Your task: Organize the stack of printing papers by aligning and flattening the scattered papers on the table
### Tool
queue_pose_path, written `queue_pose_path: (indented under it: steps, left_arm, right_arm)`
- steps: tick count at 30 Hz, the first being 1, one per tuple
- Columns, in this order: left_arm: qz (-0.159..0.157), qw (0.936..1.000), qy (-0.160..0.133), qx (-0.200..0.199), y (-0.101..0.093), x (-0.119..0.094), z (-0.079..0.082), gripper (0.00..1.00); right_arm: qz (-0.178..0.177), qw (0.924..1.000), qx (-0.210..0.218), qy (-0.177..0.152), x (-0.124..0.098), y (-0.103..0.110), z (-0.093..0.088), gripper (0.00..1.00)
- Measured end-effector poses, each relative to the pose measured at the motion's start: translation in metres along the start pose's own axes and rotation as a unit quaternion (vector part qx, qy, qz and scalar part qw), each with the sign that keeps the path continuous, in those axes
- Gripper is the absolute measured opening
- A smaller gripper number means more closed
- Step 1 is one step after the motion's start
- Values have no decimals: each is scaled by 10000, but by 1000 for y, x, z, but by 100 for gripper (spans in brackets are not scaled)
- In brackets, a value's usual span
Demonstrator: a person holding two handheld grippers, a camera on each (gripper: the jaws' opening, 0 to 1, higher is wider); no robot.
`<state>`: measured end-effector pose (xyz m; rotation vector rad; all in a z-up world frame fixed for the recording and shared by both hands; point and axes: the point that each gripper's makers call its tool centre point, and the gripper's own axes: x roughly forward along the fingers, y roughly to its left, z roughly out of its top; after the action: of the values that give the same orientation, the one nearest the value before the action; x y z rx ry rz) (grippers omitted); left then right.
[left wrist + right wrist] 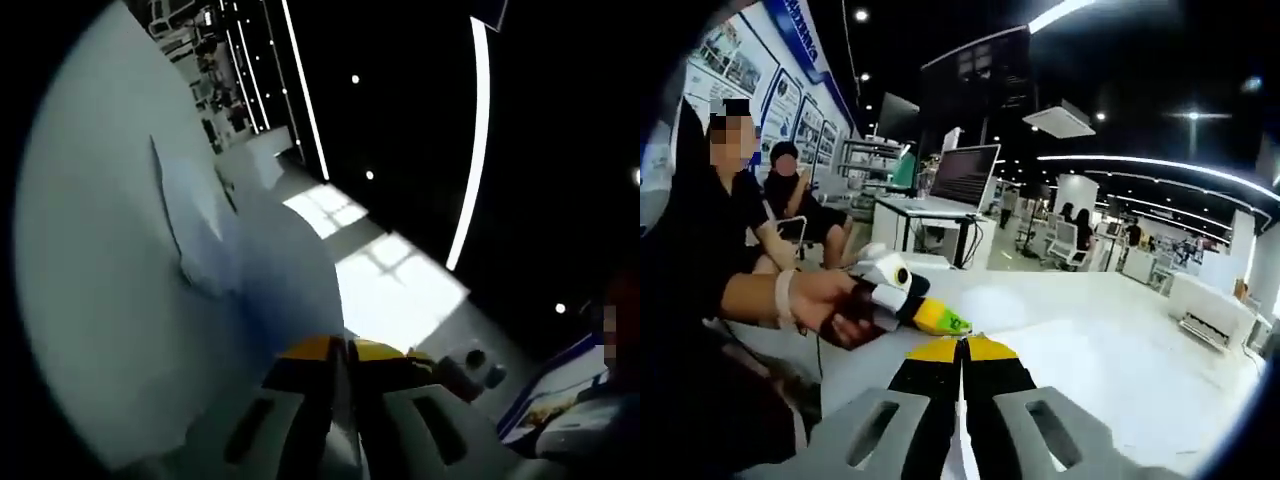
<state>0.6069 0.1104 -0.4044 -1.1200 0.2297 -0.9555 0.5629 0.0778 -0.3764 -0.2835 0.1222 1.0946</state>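
White printing papers (130, 290) rise large across the left gripper view, with one sheet's edge (170, 220) creased and standing off the rest. My left gripper (346, 348) has its yellow-tipped jaws pressed together at the sheets' lower edge, shut on them. In the right gripper view a person's hand holds the left gripper (940, 320) just left of my right gripper (962, 346). The right gripper's yellow tips are shut over the white table (1110, 350). A thin white sliver shows between the right jaws; I cannot tell whether it is paper.
People sit at the left (790, 195) beside a wall of posters. A desk with a monitor (962, 175) stands beyond the table's far edge. A printed blue-edged sheet (555, 390) lies at the lower right of the left gripper view.
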Motion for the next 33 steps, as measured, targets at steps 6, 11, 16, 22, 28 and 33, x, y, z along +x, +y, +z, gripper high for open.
queue_pose_path:
  steps: [6, 11, 16, 22, 28, 33]
  left_arm:
    - [2, 10000, -6, -34, -1, 0, -1, 14]
    - [14, 10000, -36, -37, -1, 0, 0, 14]
    - [6, 9999, -66, -85, -1, 0, 1, 15]
    - [33, 9999, -61, -74, 0, 0, 1, 15]
    - [50, 9999, -64, -72, 0, 1, 1, 15]
    - [36, 10000, -71, -18, -1, 1, 1, 15]
  right_arm:
    - [122, 9999, 6, 13, 4, 10, -1, 0]
    - [252, 9997, -52, 61, 7, 22, -5, 0]
    - [344, 9992, -101, 160, 11, 30, -13, 0]
    - [478, 9985, -168, 219, 13, 44, -18, 0]
    - [659, 9964, -431, 324, 20, 63, -23, 0]
    - [744, 9955, -472, 350, 21, 72, -25, 0]
